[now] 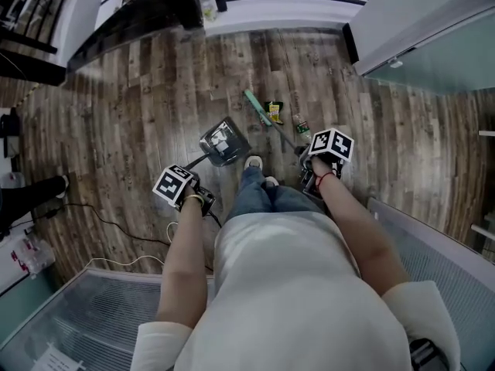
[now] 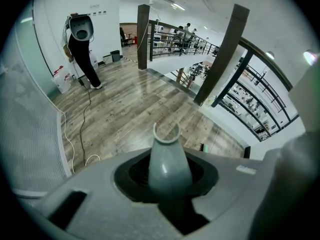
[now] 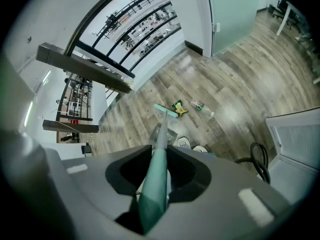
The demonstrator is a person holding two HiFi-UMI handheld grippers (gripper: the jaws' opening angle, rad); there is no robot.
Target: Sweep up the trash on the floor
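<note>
My left gripper (image 1: 195, 195) is shut on the grey handle (image 2: 167, 160) of a dustpan (image 1: 224, 141), whose pan rests on the wooden floor ahead of the person's shoes (image 1: 254, 163). To the right, my right gripper (image 1: 311, 168) is shut on the green broom handle (image 3: 155, 179). The broom head (image 1: 257, 108) lies on the floor beyond the dustpan. Just right of it are a yellow-green wrapper (image 1: 274, 112) and a small plastic bottle (image 1: 302, 126). The right gripper view also shows the broom head (image 3: 166, 111), wrapper (image 3: 178, 107), bottle (image 3: 201, 106) and dustpan (image 3: 167, 134).
A white cable (image 1: 116, 226) trails over the floor at the left, near another person's dark leg (image 1: 31, 195). Ribbed panels (image 1: 93, 315) lie behind me. A dark post (image 2: 222, 54) and railing stand ahead; a white wall unit (image 1: 425, 22) is at the far right.
</note>
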